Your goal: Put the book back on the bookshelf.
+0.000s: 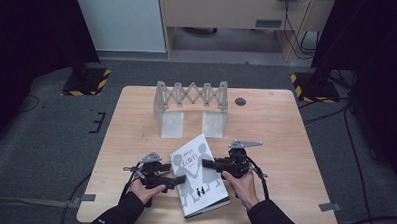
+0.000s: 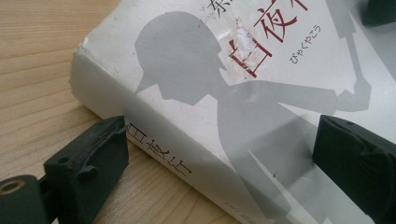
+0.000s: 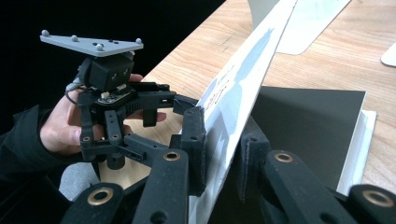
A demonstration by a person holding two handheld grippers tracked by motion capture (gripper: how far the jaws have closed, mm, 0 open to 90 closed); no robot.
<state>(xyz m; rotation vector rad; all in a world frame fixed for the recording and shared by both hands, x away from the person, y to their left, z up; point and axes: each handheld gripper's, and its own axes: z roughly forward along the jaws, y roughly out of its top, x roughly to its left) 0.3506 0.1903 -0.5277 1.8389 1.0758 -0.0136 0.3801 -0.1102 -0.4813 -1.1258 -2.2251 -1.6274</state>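
A thick white book [image 1: 206, 190] with grey silhouette figures and red lettering lies near the table's front edge. My right gripper [image 1: 205, 164] reaches in from the right and is shut on the front cover [image 3: 243, 79]. In the right gripper view [image 3: 223, 140] the cover stands lifted above the black endpaper [image 3: 303, 126]. My left gripper [image 1: 181, 179] is at the book's left side, open. In the left gripper view [image 2: 219, 158] one jaw rests on the wood beside the spine [image 2: 154, 154] and the other sits over the cover, neither pressing. The left gripper [image 3: 184, 102] also appears beyond the raised cover.
A grey folding lattice rack [image 1: 192, 98] stands at the back of the wooden table [image 1: 276, 129], with two pale plates [image 1: 172, 123] in front of it. A small dark disc [image 1: 240, 101] lies to its right. Striped stand bases sit on the floor beyond.
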